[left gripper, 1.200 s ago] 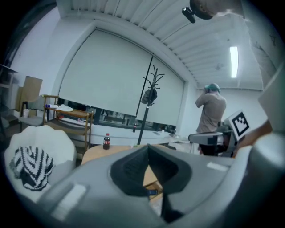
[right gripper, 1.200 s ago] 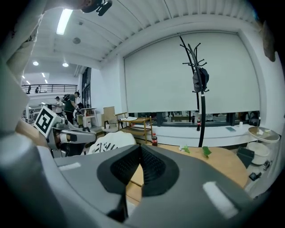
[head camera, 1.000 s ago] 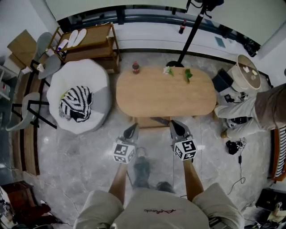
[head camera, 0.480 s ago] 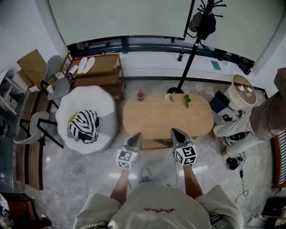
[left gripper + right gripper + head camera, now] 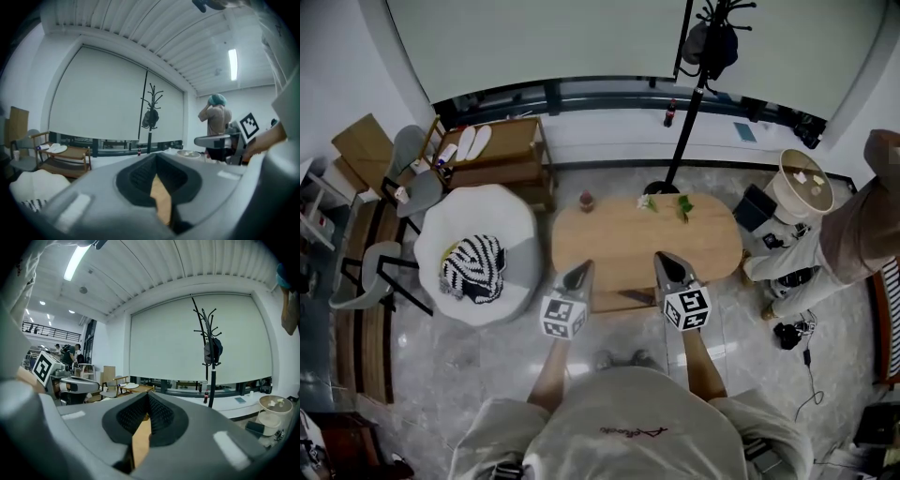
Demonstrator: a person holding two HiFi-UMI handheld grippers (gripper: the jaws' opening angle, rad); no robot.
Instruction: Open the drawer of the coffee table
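Note:
The oval wooden coffee table (image 5: 645,239) stands in the middle of the head view. Under its near edge, between my two grippers, a wooden drawer front (image 5: 619,300) shows. My left gripper (image 5: 581,269) hovers over the table's near left edge, shut and holding nothing. My right gripper (image 5: 664,259) hovers over the near edge beside it, also shut and empty. In the left gripper view the left gripper (image 5: 157,161) has its jaws together, with a strip of table wood showing below them. The right gripper (image 5: 147,399) looks the same in the right gripper view. Both point roughly level, toward the far window wall.
On the table stand a small bottle (image 5: 586,201) and green sprigs (image 5: 682,206). A white armchair (image 5: 473,244) with a striped cloth (image 5: 472,266) sits left. A coat stand (image 5: 684,84) rises behind. A person (image 5: 853,225) stands at the right, near a round stool (image 5: 803,183).
Both grippers have risen together and stay shut and side by side. The head view has lifted too, so the table and floor look farther away.

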